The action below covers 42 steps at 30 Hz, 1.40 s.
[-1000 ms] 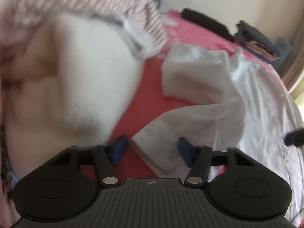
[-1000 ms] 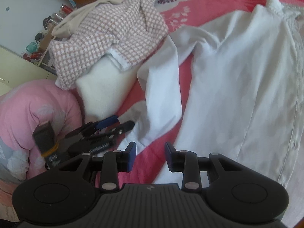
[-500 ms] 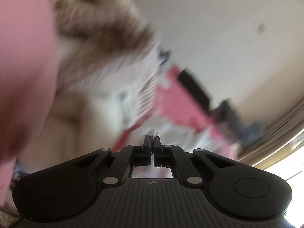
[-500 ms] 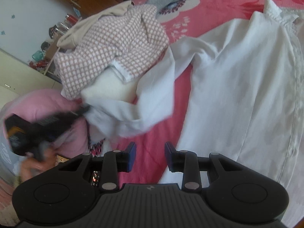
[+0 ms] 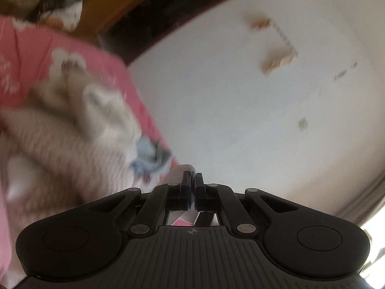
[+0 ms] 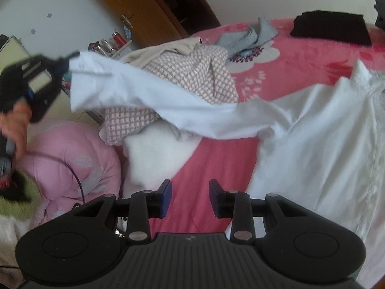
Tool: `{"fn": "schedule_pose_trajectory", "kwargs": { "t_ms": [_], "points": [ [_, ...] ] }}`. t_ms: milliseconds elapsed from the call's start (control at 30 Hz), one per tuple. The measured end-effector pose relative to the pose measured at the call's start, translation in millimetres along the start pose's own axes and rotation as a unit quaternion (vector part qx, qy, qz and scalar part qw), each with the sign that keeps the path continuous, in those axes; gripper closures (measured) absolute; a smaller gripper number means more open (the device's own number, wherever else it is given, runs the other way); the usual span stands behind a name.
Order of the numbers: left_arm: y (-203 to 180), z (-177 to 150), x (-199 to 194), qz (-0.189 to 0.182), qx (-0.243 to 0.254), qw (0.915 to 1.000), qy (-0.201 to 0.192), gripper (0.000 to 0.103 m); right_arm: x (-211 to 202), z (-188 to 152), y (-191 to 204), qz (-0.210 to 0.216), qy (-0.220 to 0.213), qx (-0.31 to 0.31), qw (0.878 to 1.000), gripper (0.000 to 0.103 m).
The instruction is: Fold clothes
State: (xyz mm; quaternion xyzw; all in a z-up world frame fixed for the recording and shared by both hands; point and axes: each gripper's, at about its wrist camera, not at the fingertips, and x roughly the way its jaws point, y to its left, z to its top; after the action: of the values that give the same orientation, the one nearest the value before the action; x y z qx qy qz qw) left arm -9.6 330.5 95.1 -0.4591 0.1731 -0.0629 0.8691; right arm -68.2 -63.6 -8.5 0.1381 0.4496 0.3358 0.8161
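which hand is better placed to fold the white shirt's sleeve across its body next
Left. Its tool is already shut on the cuff of the white cotton shirt's sleeve, holding it stretched above the pink bedspread. The right tool hangs open and empty over bare bedspread.

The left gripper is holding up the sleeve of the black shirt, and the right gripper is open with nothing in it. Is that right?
Not quite. The sleeve that the left gripper holds up belongs to the white shirt, not a black one; the right wrist view shows it. The right gripper is indeed open with nothing in it.
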Motion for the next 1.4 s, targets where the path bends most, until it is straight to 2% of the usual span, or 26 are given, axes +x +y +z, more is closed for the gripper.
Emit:
{"fn": "schedule_pose_trajectory", "kwargs": {
  "t_ms": [67,233,400,467,533,600,633,700,767,800,833,867,933,1000,1033,1100,1133,1200,1267,1300,1333,1400],
  "points": [
    [-9,15,4,0.010,0.007,0.9996,-0.027,0.103,-2,0,-4,0.001,-0.005,0.006,1.000,0.067],
    [-20,41,21,0.079,0.048,0.9935,-0.067,0.103,-5,-1,-17,0.003,-0.012,0.022,1.000,0.067],
    [11,51,48,0.172,0.073,0.9804,-0.061,0.103,-4,-3,-28,0.003,-0.013,0.035,0.999,0.066],
    [28,48,50,0.200,0.072,0.9757,-0.055,0.103,-4,-4,-32,0.004,-0.010,0.040,0.999,0.066],
    [42,44,46,0.227,0.067,0.9695,-0.066,0.101,-3,-6,-36,0.004,-0.008,0.042,0.999,0.066],
    [37,40,35,0.230,0.104,0.9650,-0.071,0.092,-2,-7,-38,0.002,-0.006,0.044,0.999,0.066],
    [35,38,29,0.232,0.123,0.9622,-0.073,0.084,-3,-7,-39,0.002,-0.006,0.045,0.999,0.066],
    [28,34,19,0.233,0.166,0.9552,-0.074,0.080,-3,-7,-43,0.000,-0.007,0.046,0.999,0.066],
    [7,23,18,0.223,0.251,0.9407,-0.050,0.069,-3,-7,-46,-0.003,-0.008,0.048,0.999,0.066],
    [-6,11,17,0.216,0.311,0.9250,-0.030,0.067,-2,-8,-48,-0.003,-0.008,0.050,0.999,0.065],
    [-18,-3,17,0.209,0.374,0.9037,-0.010,0.064,-1,-8,-50,-0.003,-0.007,0.053,0.999,0.064],
    [-30,-20,18,0.200,0.443,0.8739,0.013,0.060,0,-8,-52,-0.004,-0.007,0.056,0.998,0.064],
    [-43,-56,19,0.176,0.563,0.8062,0.052,0.058,2,-9,-55,-0.002,-0.003,0.059,0.998,0.063],
    [-48,-88,23,0.156,0.650,0.7384,0.086,0.058,6,-10,-55,0.002,0.000,0.058,0.998,0.063],
    [-46,-99,28,0.156,0.679,0.7103,0.102,0.057,7,-10,-54,0.005,0.002,0.057,0.998,0.063],
    [-42,-109,38,0.170,0.707,0.6756,0.122,0.057,10,-10,-52,0.010,0.003,0.055,0.998,0.063],
    [-41,-108,42,0.179,0.709,0.6707,0.126,0.057,11,-10,-51,0.014,0.003,0.055,0.998,0.063],
    [-38,-98,48,0.194,0.702,0.6735,0.128,0.057,10,-10,-50,0.019,0.001,0.053,0.998,0.063],
    [-34,-81,51,0.206,0.672,0.6989,0.131,0.057,9,-11,-50,0.021,0.000,0.054,0.998,0.062],
    [-30,-70,53,0.205,0.648,0.7202,0.137,0.057,9,-11,-51,0.020,0.001,0.056,0.998,0.062],
    [-26,-59,54,0.202,0.627,0.7382,0.144,0.057,9,-12,-52,0.020,0.002,0.059,0.998,0.062],
    [-20,-49,59,0.197,0.595,0.7632,0.155,0.057,9,-13,-55,0.018,0.003,0.064,0.998,0.062]
  ]
}}
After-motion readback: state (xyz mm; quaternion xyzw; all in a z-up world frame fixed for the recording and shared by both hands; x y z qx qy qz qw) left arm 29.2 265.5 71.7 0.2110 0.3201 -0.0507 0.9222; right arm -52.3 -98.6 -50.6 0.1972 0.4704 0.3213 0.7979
